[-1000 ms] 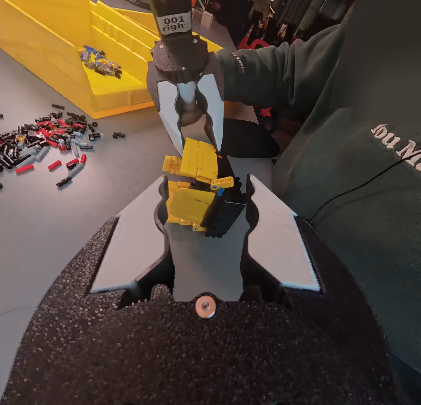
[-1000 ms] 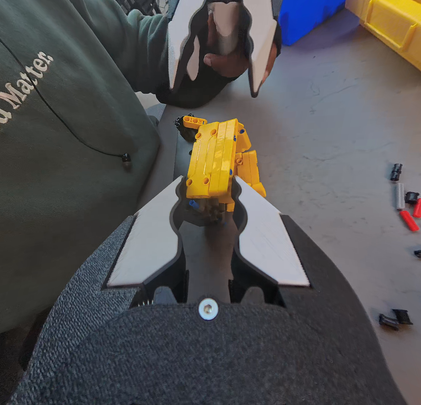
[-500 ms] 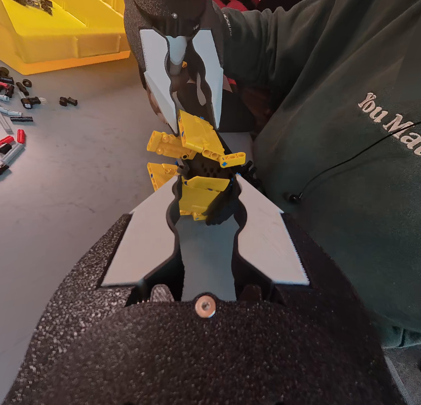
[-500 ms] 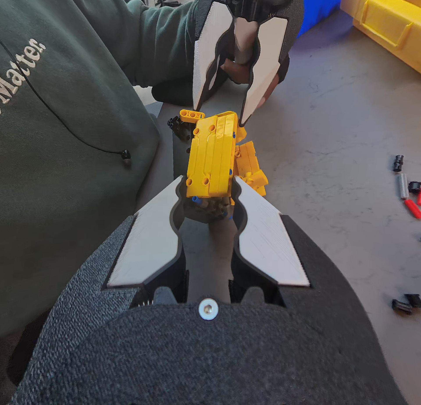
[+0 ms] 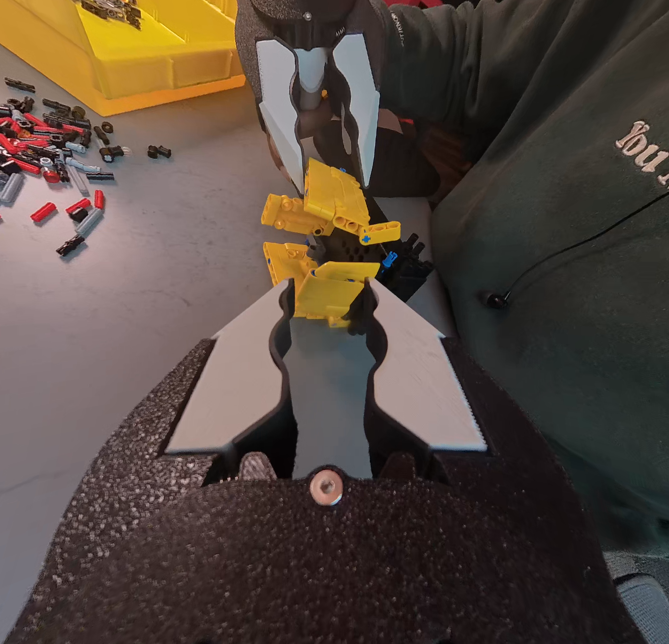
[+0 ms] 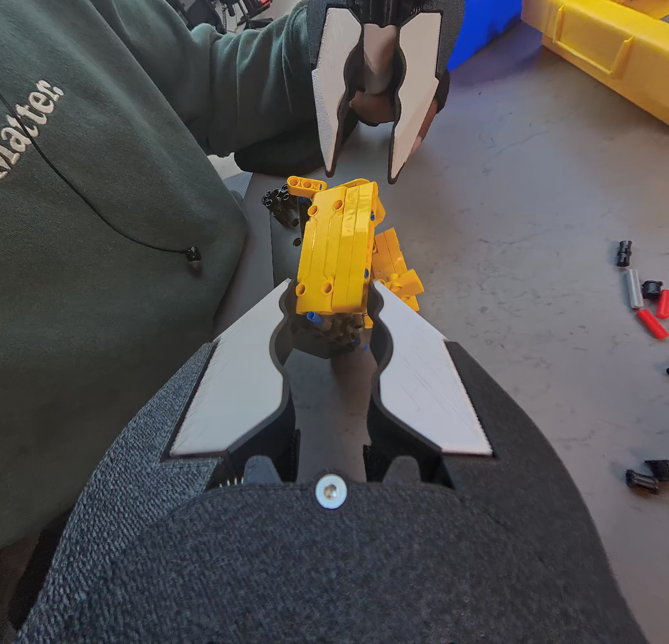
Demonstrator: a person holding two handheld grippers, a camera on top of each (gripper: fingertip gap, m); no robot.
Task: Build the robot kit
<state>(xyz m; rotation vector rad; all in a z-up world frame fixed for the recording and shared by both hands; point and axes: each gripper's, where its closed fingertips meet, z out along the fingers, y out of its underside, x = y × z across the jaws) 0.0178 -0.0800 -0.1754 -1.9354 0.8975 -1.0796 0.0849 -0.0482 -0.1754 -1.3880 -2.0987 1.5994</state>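
Brick model [image 6: 336, 250], yellow panels over a black core with blue pins, sits between both grippers at the near edge of the grey table [image 6: 506, 228], close to a person's dark green sweatshirt [image 6: 108, 192]. Right gripper [image 6: 330, 288]: fingers narrowed onto one end of the model, both inner faces against its yellow panel, holding it. Left gripper [image 5: 327, 283]: fingers closed in on the yellow plate at the opposite end, tips touching its sides in the left wrist view; in the right wrist view its tips appear just beyond the model's far edge, so firm grip cannot be told. Loose pieces [image 5: 50, 156], red, black and grey, lie scattered on the table well apart from the model. Yellow bin [image 5: 144, 65] stands behind them, holding small mixed parts. Blue bin [image 6: 481, 22] stands beside another yellow container [image 6: 597, 36] at the table's far side.
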